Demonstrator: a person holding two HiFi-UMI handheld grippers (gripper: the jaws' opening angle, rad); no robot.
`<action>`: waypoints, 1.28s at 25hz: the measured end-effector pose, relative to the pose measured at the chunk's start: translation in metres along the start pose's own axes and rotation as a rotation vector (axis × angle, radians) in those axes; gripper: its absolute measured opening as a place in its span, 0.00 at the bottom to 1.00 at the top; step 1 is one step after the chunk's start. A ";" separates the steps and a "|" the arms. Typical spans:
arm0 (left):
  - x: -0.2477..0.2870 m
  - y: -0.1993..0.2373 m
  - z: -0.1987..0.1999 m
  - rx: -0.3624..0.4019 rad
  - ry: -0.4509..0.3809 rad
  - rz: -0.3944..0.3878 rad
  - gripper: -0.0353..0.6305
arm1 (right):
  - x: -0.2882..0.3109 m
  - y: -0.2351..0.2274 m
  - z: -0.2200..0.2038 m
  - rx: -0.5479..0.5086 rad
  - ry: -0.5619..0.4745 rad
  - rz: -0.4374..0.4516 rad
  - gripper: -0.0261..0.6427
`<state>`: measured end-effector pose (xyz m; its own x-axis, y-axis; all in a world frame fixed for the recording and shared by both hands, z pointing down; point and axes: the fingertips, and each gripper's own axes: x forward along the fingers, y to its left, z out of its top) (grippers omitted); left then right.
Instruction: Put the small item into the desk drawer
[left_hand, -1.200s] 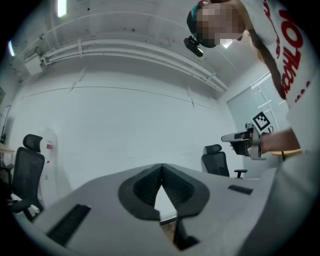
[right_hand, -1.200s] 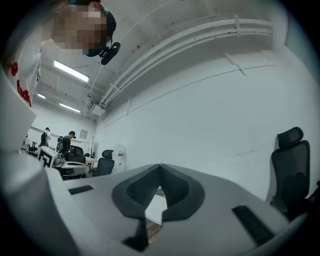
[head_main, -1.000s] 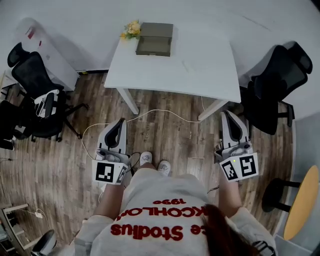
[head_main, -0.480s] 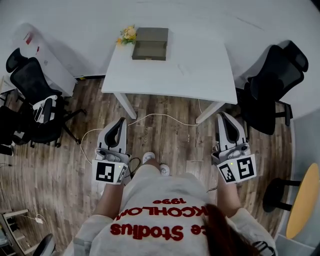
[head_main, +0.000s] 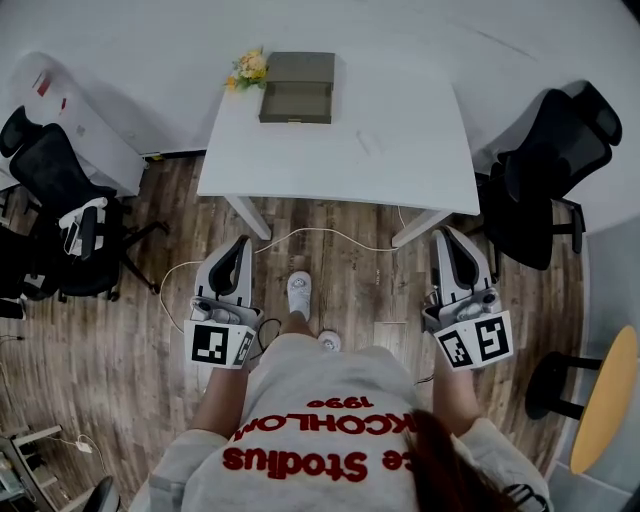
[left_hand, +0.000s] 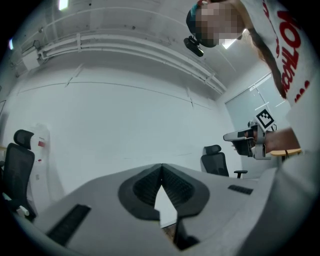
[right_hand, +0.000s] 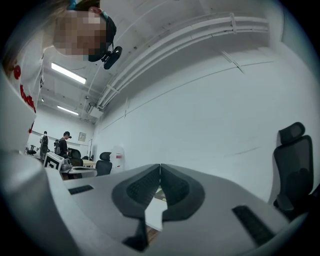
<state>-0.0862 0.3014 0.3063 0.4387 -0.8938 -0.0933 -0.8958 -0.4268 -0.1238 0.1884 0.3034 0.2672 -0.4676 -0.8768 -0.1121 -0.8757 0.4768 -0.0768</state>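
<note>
A brown wood-plank floor (head_main: 130, 330) fills most of the head view, and on it stands a white rectangular surface (head_main: 400, 150) pushed against a pale wall. A black mesh office chair (head_main: 55, 215) stands left of the surface and a second black office chair (head_main: 545, 170) right of it. Nearest the camera is the person's white top with red letters (head_main: 320, 440), with one white shoe (head_main: 299, 294) showing in front of it. The left tongs (head_main: 241, 245) and right tongs (head_main: 447, 236) are held side by side over the floor, well short of the surface, each with its black-and-white marker cube (head_main: 218, 343) at the near end. In the left gripper view the left tongs (left_hand: 161, 170) are clenched tip to tip with nothing between them. The right tongs (right_hand: 160, 167) are likewise clenched and empty in the right gripper view. An olive-grey desk drawer box (head_main: 297, 88) sits at the far edge of the surface, and I cannot tell whether its drawer is pulled out. A bunch of yellow flowers (head_main: 247, 68) lies just left of it. A thin white cable (head_main: 320, 232) loops across the floor under the surface. The small pale item (head_main: 366, 143), too faint to make out, lies on the surface to the right of the drawer box and apart from it.
</note>
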 end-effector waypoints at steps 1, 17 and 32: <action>0.007 0.005 -0.002 -0.003 0.000 -0.002 0.06 | 0.007 -0.003 -0.001 0.002 0.002 -0.002 0.05; 0.150 0.117 -0.019 -0.036 -0.026 -0.073 0.06 | 0.172 -0.038 -0.012 -0.004 0.035 -0.054 0.05; 0.195 0.167 -0.056 -0.113 0.018 -0.088 0.06 | 0.232 -0.058 -0.046 0.020 0.134 -0.110 0.05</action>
<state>-0.1540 0.0485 0.3226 0.5159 -0.8539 -0.0690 -0.8564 -0.5159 -0.0183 0.1257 0.0695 0.2908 -0.3820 -0.9236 0.0311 -0.9205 0.3773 -0.1012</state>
